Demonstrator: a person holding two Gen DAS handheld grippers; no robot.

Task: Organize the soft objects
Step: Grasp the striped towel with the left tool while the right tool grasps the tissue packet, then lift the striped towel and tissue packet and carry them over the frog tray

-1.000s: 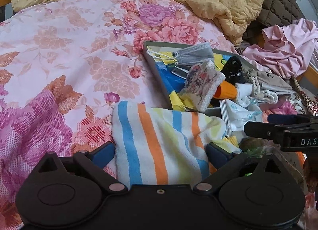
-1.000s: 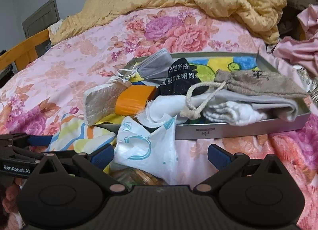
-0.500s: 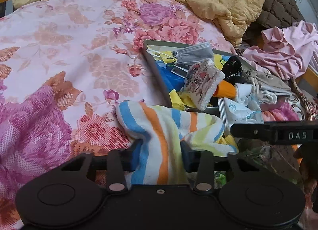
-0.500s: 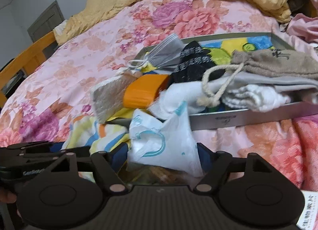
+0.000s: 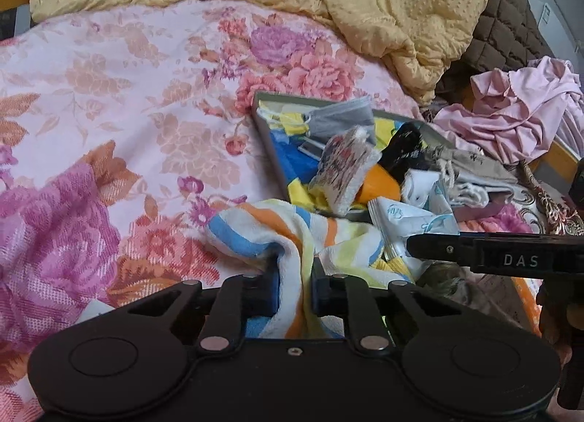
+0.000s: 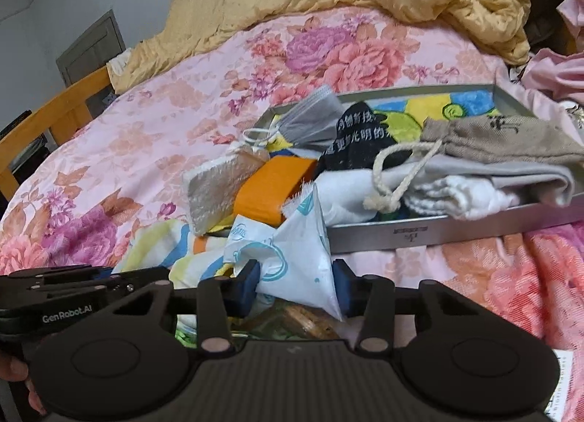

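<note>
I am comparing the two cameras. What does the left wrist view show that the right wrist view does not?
Only the left wrist view: the left hand-held gripper closing on a fold of the striped towel, and the quilted brown cover.

Only the right wrist view: the right hand-held gripper closing around the white packet, and the wooden bed frame.

Both: the grey tray, the grey mask, the yellow blanket.

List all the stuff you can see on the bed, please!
towel: one, striped blue, orange, yellow, near edge of bed, pinched by left gripper
packet: one, white and teal, between right gripper's closing jaws
tray: one, grey, on bedspread
mask: one, grey, in tray
pouch: one, beige, in tray
bedspread: one, pink floral
blanket: one, yellow, behind
left gripper: one, black
right gripper: one, black
</note>
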